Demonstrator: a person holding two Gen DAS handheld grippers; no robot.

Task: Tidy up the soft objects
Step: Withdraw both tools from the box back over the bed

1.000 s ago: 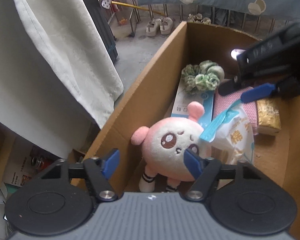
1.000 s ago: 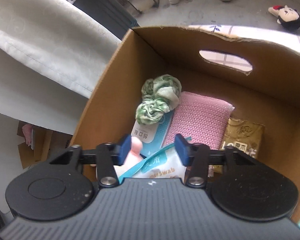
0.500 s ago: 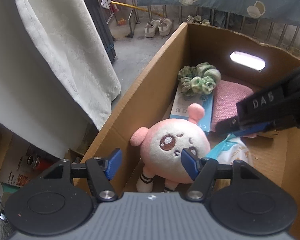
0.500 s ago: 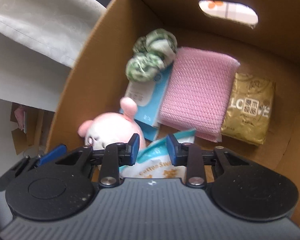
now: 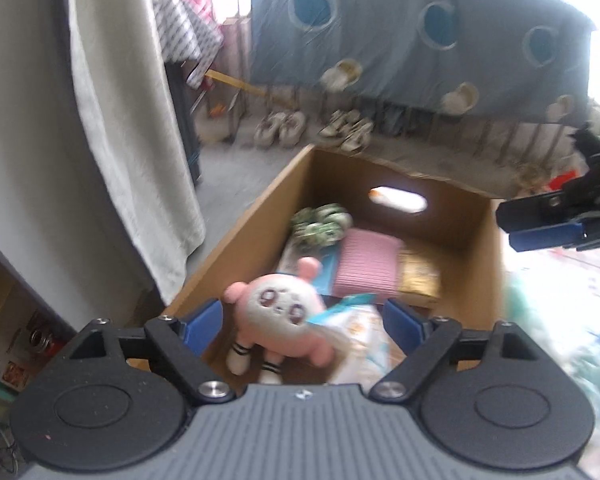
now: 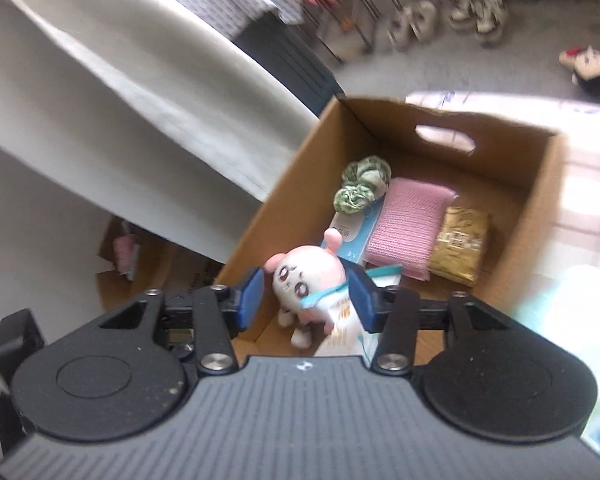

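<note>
Left wrist view: both grippers, left (image 5: pixel 302 320) and right (image 6: pixel 306 298), opening and empty above the brown cardboard box (image 5: pixel 240 240); risk: pink round plush doll (image 5: pixel 282 310) inside, overlapping the white-and-teal swab packet (image 5: pixel 360 336), could snag together.

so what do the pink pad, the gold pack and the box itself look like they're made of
Pink pad: seemingly knitted or woven cloth, matte, with a fine ribbed mesh texture.
Gold pack: probably plastic or foil film, from its glossy metallic sheen and printing.
Box: plain brown cardboard, matte, with raw cut edges and a punched handle slot.

dark print on the gold packet (image 6: pixel 459 243), too blurred to read, no other text legible
</note>
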